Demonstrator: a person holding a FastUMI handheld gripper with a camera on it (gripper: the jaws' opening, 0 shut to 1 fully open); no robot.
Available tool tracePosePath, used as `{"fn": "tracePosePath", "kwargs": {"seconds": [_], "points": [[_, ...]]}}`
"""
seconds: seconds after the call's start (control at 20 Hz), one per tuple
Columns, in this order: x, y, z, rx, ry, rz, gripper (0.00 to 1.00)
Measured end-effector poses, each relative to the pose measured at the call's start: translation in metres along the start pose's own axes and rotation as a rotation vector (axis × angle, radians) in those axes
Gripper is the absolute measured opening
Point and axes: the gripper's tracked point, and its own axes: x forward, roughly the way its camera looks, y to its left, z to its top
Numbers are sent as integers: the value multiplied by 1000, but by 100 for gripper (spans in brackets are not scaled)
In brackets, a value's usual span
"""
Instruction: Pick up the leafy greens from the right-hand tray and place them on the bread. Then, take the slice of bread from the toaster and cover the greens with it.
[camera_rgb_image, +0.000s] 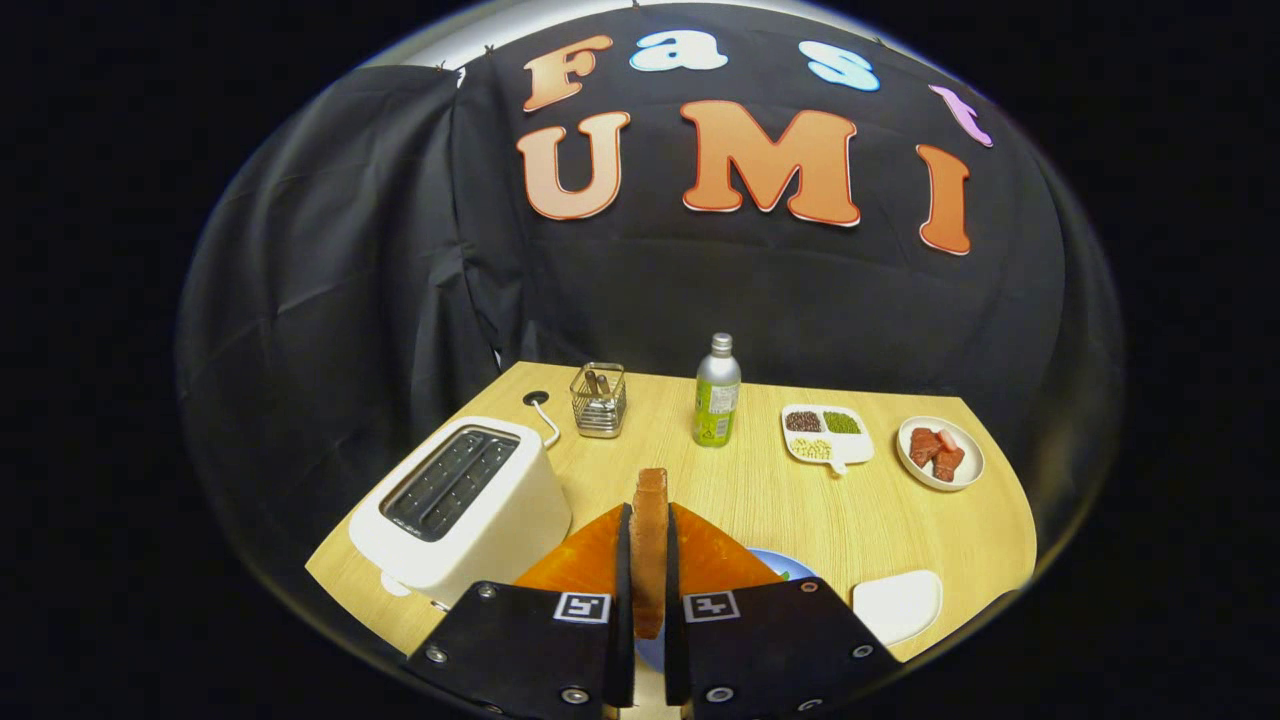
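The gripper (649, 560) has its two fingers drawn close together, pressing from either side on a slice of bread (650, 545) that stands on edge between them, its crust rising above the fingertips. Under the fingers a blue plate (790, 566) peeks out on the wooden table (900, 520); a sliver of green shows on it (too small to tell what it is). To the left of the fingers sits the white toaster (462, 508), its two slots dark and nothing standing up out of them. Beyond the bread, a wire basket (599, 401) holds a couple of brown sticks, and a green bottle (717, 404) with a silver cap stands upright to the right of it. Further right lies a white divided dish (826, 435) with dark bits, green bits and pale yellow bits each in its own compartment, and past it a round white bowl (941, 453) holds reddish-brown chunks. Near the table's front right edge rests a white tray (897, 604), its surface bare
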Motion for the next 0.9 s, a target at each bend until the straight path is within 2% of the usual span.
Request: {"fn": "tracePosePath", "kwargs": {"seconds": [0.9], "points": [[32, -49, -77, 50, 142, 37, 12]]}}
